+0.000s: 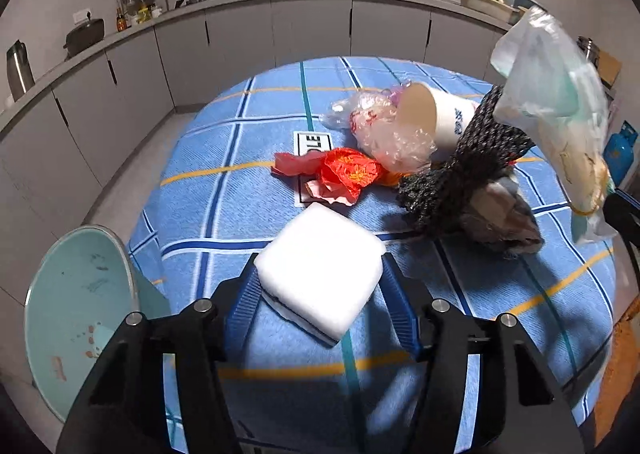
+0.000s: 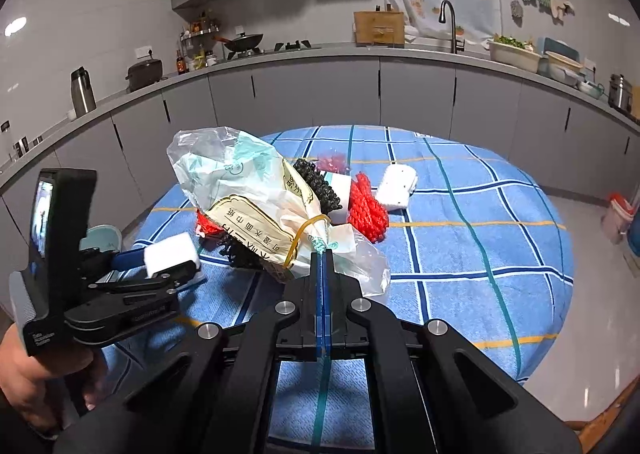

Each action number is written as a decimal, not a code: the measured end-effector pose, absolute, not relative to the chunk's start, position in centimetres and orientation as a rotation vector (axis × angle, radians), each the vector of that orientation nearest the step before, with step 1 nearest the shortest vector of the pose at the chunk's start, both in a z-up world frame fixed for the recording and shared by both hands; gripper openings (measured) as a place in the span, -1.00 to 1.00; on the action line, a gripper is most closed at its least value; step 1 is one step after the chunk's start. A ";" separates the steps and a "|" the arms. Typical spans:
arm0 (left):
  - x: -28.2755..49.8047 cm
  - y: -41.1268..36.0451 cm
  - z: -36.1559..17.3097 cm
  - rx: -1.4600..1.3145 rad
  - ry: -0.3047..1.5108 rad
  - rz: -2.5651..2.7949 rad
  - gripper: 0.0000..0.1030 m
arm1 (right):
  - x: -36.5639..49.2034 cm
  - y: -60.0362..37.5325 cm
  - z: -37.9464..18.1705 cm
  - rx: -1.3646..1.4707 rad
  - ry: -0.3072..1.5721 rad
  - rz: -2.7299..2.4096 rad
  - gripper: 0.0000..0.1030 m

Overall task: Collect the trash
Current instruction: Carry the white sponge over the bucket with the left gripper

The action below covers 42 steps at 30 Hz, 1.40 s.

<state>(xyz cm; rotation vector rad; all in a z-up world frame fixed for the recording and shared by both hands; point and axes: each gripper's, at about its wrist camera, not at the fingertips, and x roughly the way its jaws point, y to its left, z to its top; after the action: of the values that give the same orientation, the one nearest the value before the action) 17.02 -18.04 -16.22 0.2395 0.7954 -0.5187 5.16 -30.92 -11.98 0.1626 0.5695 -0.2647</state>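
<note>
White foam block (image 1: 320,274): on the blue checked tablecloth (image 1: 500,314), one corner toward the camera, between the half-open blue fingers (image 1: 242,306) of the left gripper (image 1: 320,314); contact appears likely but unclear. Plastic bag (image 2: 248,198): long axis slanting up-left, tail pinched in the closed right gripper (image 2: 323,254). Paper cup (image 1: 436,118): on its side, mouth leftward, contents unseen. Teal bin (image 1: 76,314): beside the table, scraps inside.

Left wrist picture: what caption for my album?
Left tongs around a white foam block, trash beyond on the blue tablecloth.
</note>
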 end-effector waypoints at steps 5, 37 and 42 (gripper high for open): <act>15.6 -16.5 -14.3 0.234 0.745 -0.508 0.13 | 4.8 -30.3 -11.1 0.150 0.546 -0.262 -0.97; 16.5 -3.1 -9.5 0.160 0.625 -0.176 0.13 | 9.8 -20.9 -7.9 0.032 0.507 -0.046 -0.97; 16.9 -1.0 -9.3 0.144 0.619 -0.129 0.14 | 11.2 -19.2 -7.8 0.030 0.513 0.000 -0.97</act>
<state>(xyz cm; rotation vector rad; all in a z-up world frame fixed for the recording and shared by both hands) 16.85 -1.02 -9.30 0.1438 0.6192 -0.1295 11.16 -19.17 -7.79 0.0301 0.5128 0.0002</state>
